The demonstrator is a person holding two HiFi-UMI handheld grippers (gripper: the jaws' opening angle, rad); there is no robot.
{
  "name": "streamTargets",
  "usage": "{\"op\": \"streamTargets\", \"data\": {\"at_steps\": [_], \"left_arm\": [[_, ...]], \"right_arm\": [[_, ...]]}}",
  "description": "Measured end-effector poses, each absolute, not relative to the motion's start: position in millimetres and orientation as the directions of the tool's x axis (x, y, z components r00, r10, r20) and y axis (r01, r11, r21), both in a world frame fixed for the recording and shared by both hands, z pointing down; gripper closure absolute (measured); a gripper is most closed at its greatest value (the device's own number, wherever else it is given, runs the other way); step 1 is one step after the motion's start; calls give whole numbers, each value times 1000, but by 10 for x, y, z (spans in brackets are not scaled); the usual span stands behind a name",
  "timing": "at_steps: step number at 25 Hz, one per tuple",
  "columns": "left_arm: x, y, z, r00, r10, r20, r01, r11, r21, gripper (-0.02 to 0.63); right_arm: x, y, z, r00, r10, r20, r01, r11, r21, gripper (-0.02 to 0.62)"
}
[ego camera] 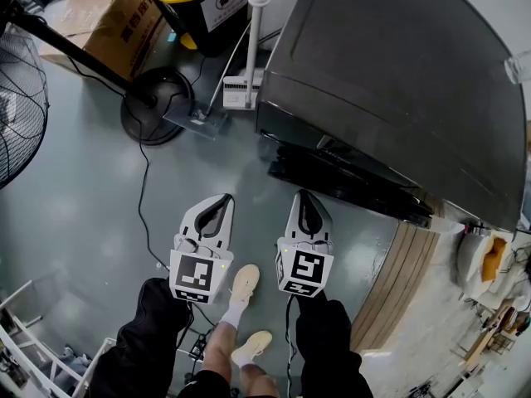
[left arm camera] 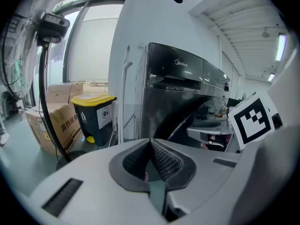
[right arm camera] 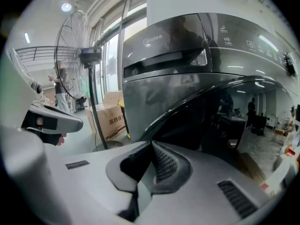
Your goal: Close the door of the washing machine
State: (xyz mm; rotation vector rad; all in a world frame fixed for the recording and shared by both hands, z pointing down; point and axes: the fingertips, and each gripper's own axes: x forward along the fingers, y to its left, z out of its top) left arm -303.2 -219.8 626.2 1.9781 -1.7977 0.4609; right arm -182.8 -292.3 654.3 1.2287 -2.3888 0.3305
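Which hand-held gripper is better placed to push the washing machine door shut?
Probably right. The right hand-held gripper points at the open door just ahead of its shut jaws; the left hand-held gripper is further aside from it.

The boxy metal washing machine [ego camera: 398,81] is glossy dark grey and its door [ego camera: 348,177] is black, above a dull grey-green floor [ego camera: 83,222]. The left hand-held gripper [ego camera: 217,210] and the right hand-held gripper [ego camera: 305,212] both have pale grey shells, black ribbed pads and cubes patterned in black-and-white squares. Far left, a black plastic bin [ego camera: 203,11] has a yellow lid, beside a brown cardboard box [ego camera: 124,31].
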Motion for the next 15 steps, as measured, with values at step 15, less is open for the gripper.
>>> {"op": "streamTargets", "data": {"at_steps": [15], "left_arm": [[-2713,-1726,5724,106,-877,469,-994,-97,44,581]], "right_arm": [[-1438,-2345,6017,-543,-722,429,-811,584,-41,578]]}}
